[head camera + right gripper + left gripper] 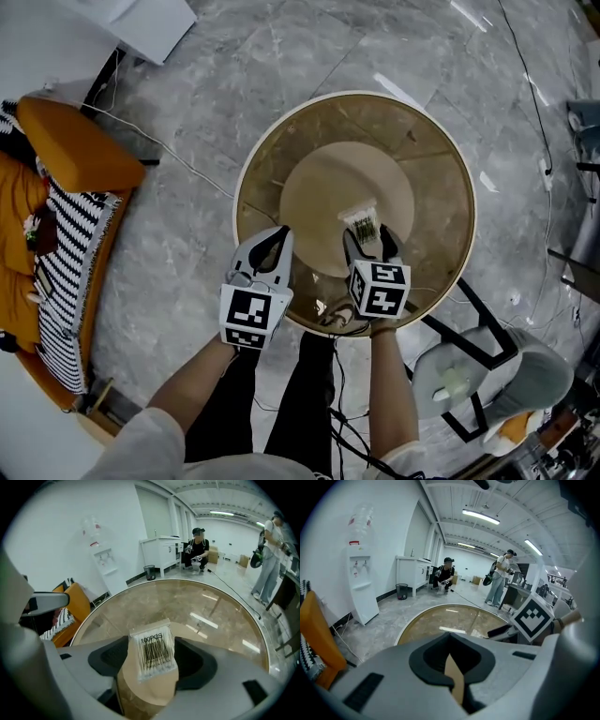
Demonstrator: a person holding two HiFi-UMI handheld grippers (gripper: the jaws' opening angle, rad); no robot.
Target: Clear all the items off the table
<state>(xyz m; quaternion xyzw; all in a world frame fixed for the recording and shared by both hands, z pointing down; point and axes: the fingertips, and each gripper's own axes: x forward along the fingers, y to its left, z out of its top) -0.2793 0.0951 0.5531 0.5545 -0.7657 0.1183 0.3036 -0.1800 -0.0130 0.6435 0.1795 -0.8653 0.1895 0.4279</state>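
Seen from above, two forearms in pale sleeves, one gripper in each hand, both reaching over the near edge of a round glass table (pixel 427 155).

Left gripper (pixel 280 234) at the near left edge, jaws pressed together at the tips, nothing pinched (only a sliver of tan tabletop visible through the slit in its own view (pixel 449 635)).

Right gripper (pixel 368 244) just beside it, angled steeply down, claw spread wide around a packet (pixel 362 222) of cotton swabs. Packet lying flat on the glass near the table's middle, slightly toward the near edge, over the tan disc (pixel 323 187) of the base below. In the right gripper view, packet (pixel 153 654) between the pads (pixel 112 660) with gaps on both sides, barcode face up, gripper (pixel 152 645) not pressing on it.

Beyond the table's left edge, an orange seat (pixel 75 150) with a black-and-white striped cloth (pixel 73 253). Off the near right edge, a grey chair (pixel 502 375).

Farther off, grey marble floor (pixel 187 234), a white water dispenser (pixel 361 590) against the wall, a crouching person (pixel 446 573) and a standing person (pixel 501 578).
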